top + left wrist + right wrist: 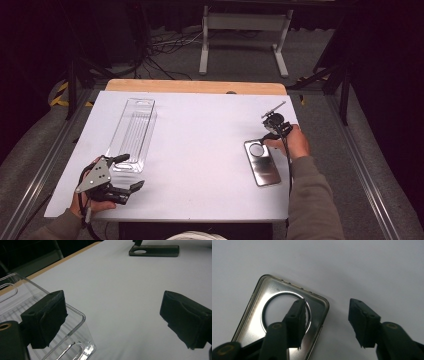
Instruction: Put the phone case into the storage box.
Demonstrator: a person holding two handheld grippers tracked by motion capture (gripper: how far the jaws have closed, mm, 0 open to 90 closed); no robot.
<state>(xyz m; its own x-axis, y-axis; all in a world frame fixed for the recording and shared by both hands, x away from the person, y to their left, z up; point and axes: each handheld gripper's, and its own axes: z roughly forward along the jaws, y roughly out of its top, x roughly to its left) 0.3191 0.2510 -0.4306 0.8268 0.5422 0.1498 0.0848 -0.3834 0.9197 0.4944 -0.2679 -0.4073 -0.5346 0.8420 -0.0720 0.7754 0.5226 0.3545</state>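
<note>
right gripper (325,322): jaws half open, holding nothing, straddling metal plate (262,162) end edge | plate's long axis toward table's near edge | left gripper (112,320): wide open, empty

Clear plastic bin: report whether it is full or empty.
Empty: the clear plastic bin shows only its ribbed bottom through the walls.

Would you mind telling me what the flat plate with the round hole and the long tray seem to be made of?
The plate looks like brushed or polished metal: silvery, with bright reflections and a raised rim. The tray looks like clear, glossy hard plastic: the white table shows through its ribbed floor and its edges glint.
</note>
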